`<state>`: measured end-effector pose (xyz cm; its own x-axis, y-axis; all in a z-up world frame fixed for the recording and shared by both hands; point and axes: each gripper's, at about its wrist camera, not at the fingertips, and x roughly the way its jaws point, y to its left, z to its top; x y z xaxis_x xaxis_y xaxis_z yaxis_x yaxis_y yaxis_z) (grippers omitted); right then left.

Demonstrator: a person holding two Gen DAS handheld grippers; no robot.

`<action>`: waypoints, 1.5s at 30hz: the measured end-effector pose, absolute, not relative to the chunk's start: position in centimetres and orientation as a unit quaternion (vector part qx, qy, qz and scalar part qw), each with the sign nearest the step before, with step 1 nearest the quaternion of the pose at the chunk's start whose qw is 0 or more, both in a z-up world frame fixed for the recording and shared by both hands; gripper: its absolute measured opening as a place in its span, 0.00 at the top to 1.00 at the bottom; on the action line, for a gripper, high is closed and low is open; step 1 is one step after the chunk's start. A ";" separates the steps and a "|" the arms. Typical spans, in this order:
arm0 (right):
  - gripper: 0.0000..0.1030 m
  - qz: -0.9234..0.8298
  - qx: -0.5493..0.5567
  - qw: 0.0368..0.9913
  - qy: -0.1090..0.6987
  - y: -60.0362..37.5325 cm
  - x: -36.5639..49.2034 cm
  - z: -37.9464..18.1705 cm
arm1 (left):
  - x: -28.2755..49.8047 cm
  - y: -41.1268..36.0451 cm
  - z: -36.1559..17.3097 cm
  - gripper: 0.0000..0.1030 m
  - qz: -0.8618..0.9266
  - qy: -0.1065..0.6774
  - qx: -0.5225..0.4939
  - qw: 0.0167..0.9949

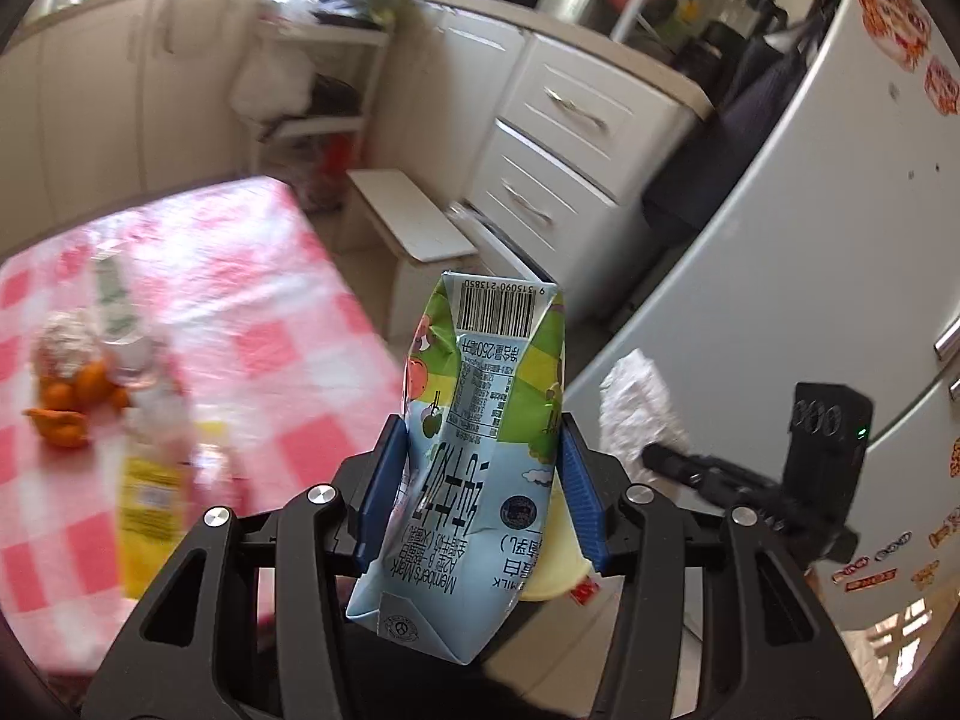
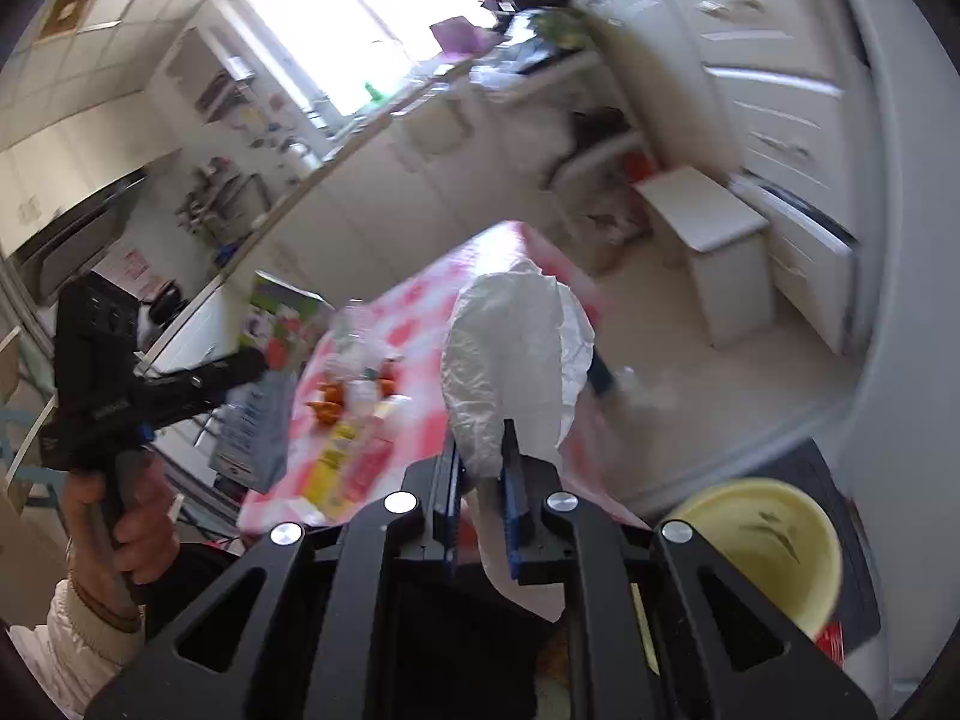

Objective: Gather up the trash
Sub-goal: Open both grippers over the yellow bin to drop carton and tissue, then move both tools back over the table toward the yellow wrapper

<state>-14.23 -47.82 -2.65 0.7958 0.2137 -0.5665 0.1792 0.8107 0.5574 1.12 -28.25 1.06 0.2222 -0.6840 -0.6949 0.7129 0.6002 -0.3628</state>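
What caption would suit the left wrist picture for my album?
Left tongs grip a crumpled milk carton beside the pink checked table; right tongs carry crumpled white paper.

Two wrist fisheyes, both angled downward

Each looks closely along its own hand-held gripper; both share the checkered bench [image 1: 252, 300] [image 2: 420, 312], the white stool [image 1: 408, 216] [image 2: 702, 210] and the drawers.

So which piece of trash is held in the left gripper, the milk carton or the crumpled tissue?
The blue milk carton, barcode end up, between the left gripper pads; the right gripper pinches the white tissue.
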 end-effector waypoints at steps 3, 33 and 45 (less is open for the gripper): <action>0.86 -0.019 0.340 0.880 0.331 -49.9 -15.7 -5.0 | -0.9 -33.6 -1.2 0.54 -0.460 0.467 0.037 0.754; 0.41 -0.080 0.332 0.881 0.328 -50.7 -14.3 -7.0 | -2.0 -34.5 -0.6 0.17 -0.384 0.404 0.035 0.829; 0.30 0.064 0.245 0.933 0.257 -36.1 -4.8 2.9 | 4.1 -13.7 3.0 0.12 -0.231 0.348 -0.005 0.908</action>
<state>-4.75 -36.14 2.88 0.8596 0.2449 -0.4485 0.0073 0.8717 0.4899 4.10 -13.66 3.00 0.6504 -0.4236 -0.6305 0.4164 0.8931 -0.1704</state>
